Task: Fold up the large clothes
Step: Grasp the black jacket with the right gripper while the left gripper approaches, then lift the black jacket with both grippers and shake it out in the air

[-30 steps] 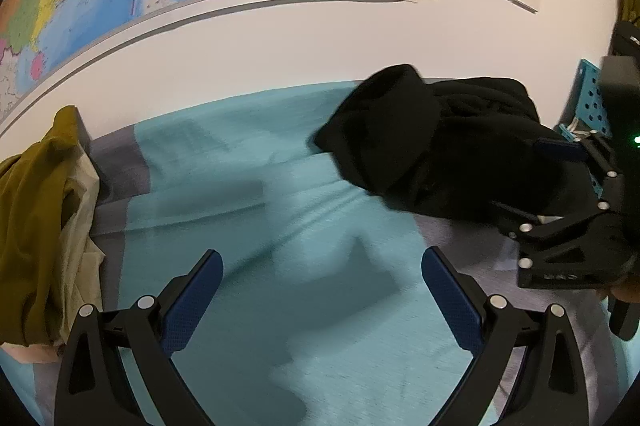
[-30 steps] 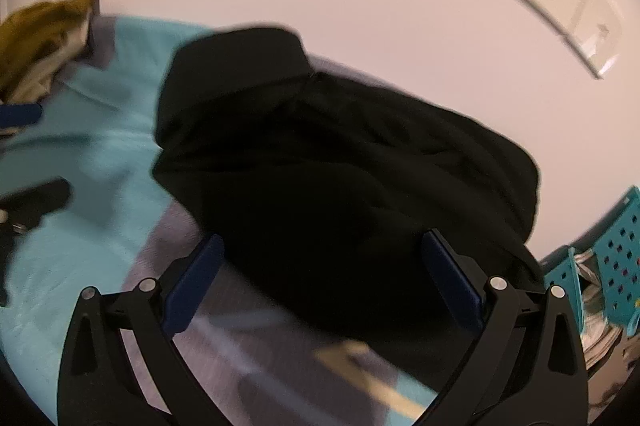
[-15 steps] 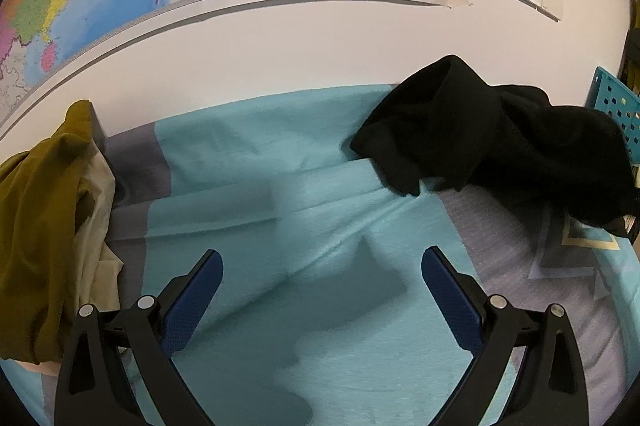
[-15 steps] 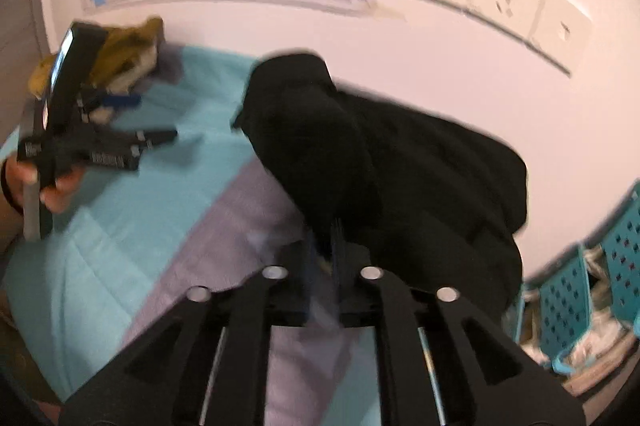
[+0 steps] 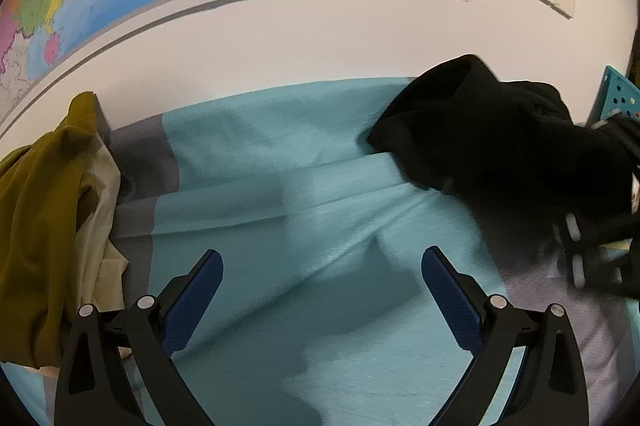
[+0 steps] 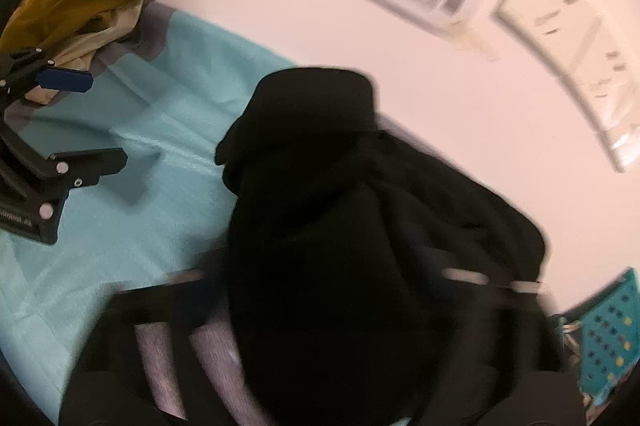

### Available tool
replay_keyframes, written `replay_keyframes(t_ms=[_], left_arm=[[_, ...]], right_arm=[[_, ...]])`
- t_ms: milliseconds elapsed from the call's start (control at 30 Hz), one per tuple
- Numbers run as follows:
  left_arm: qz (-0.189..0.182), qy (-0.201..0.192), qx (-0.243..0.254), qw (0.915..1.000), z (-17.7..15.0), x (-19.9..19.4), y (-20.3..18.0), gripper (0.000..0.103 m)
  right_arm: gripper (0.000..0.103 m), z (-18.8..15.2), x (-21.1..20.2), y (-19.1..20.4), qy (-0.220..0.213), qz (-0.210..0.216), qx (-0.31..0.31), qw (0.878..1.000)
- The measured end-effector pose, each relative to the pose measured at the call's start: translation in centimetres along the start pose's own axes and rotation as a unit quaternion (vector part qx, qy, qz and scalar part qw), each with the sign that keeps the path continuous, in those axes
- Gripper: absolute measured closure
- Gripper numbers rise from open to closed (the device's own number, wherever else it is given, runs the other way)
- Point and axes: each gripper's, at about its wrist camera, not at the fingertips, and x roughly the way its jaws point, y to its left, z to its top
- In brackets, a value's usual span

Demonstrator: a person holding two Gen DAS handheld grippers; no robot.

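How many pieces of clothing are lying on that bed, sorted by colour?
Black: 1, the black garment, heaped at the right.
Mustard yellow: 1, the mustard garment, at the left.
Beige: 1, the beige garment, bunched against the mustard one.
Total: 3 that can be told apart.

Crumpled black garment [image 5: 500, 142] on bedsheet

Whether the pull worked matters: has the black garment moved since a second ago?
Yes. In the left wrist view, the black garment has stretched away from the wall, its near side drawn toward the camera; its far end stays.
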Motion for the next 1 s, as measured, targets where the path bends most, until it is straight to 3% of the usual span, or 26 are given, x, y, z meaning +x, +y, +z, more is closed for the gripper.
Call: replay_keyframes(t_ms=[33,100,233,367,467,600,700,767,833,900,1000], left_arm=[[-0.001,0.001,-0.002,1.0000,0.0,0.1,0.2,0.007],[0.000,0.001,-0.004,1.0000,0.1,0.3,0.7,0.007],[-0.009,-0.002,0.006,0.9999,0.5,0.7,1.0,0.007],[-0.038,-0.042,0.050,0.9972,1.6,0.2,-0.2,0.007],[-0.076,-0.073,0.086,0.9907,2.6,-0.4,-2.2,0.007],[-0.151,-0.117,0.129,0.9731,3.6,-1.2,-5.4,0.007],[-0.226,-0.133,0.155,0.9526,3.6,-1.5,-7.9,0.007],[-0.257,-0.139,0.177,0.9399,3.3,-1.6,-9.3,0.007],[-0.236,-0.155,0.195,0.9394,3.2,-1.1,-10.4,0.007],[-0.239,-0.126,0.192,0.9437,4.1,0.7,-11.1,0.007],[-0.239,-0.096,0.176,0.9502,5.6,2.7,-12.0,0.027]], right_arm=[[0.101,0.2,0.5,-0.5,0.017,0.000,0.008,1.000],[0.101,0.5,-0.6,-2.2,0.012,-0.001,0.032,0.999],[0.101,1.7,-8.9,-7.6,-0.086,-0.020,0.100,0.991],[0.101,2.8,-16.2,-12.2,-0.152,-0.048,0.141,0.977],[0.101,3.3,-19.3,-15.1,-0.167,-0.065,0.166,0.970],[0.101,1.8,-21.3,-17.8,-0.168,-0.064,0.196,0.964],[0.101,1.3,-21.7,-18.2,-0.172,-0.056,0.210,0.961],[0.101,1.2,-21.6,-18.2,-0.174,-0.050,0.214,0.960],[0.101,0.9,-21.9,-18.5,-0.177,-0.047,0.214,0.959],[0.101,0.7,-22.0,-18.6,-0.180,-0.037,0.216,0.959],[0.101,0.1,-22.3,-18.9,-0.186,-0.036,0.217,0.958]])
